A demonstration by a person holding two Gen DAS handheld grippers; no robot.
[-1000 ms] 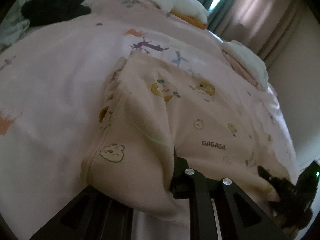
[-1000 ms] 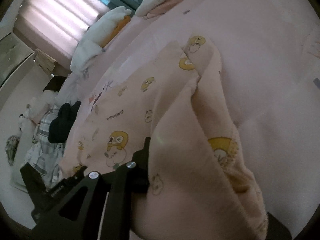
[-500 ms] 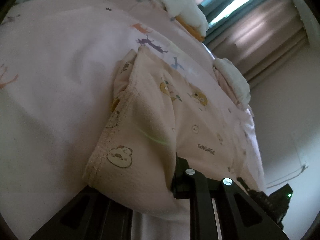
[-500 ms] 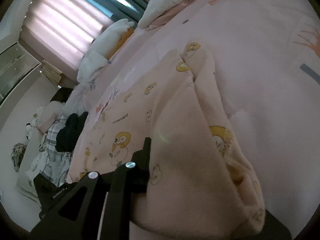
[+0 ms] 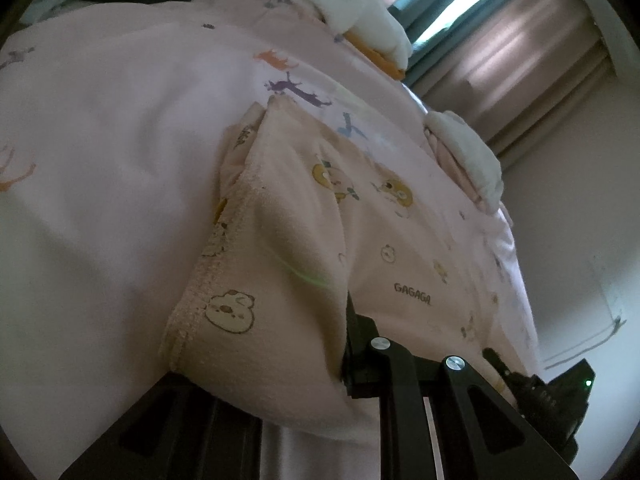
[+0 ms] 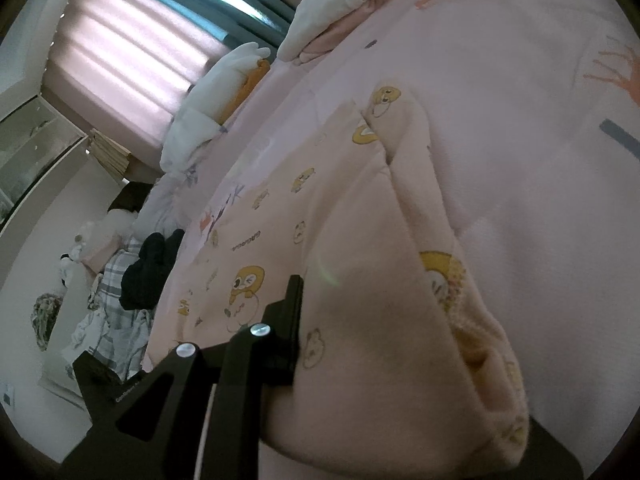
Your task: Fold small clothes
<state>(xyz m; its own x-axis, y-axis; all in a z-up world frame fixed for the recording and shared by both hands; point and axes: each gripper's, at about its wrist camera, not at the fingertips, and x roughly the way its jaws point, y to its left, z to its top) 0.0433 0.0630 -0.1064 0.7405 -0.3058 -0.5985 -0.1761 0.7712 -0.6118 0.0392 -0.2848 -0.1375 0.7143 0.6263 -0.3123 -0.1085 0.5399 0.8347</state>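
Since the earlier frames both cameras have tilted, so the curtained window sits larger in each view, while the folded-over flaps of cloth have kept their place in the claws. The left claw [image 5: 340, 364] is clenched on a bunched corner of the small peach garment [image 5: 384, 240], a fleecy piece printed with yellow cartoon animals and the word GAGAGA; its stitched hem hangs over the near left finger, and the fabric fills the gap between the two black fingers. The right claw [image 6: 384, 360] likewise grasps the opposite near corner of the garment [image 6: 360, 216], with a thick fold draped over it and only its left finger [image 6: 288, 320] plainly seen. The right claw's grip has eased very slightly, yet the cloth is still pinched between the pads.

The garment lies spread on a bed under a pale pink bedspread [image 5: 112, 160] patterned with small coloured animals, and its far edge rests flat while both near corners are lifted. In the left view the right claw's body [image 5: 552, 396] shows at the near right, a green light on it. Far off on the bed lie white-and-orange bundles of clothes [image 5: 360, 20] and a dark garment [image 6: 148, 268], beside plaid fabric [image 6: 108, 312]. Pink curtains [image 6: 132, 52] hang behind.
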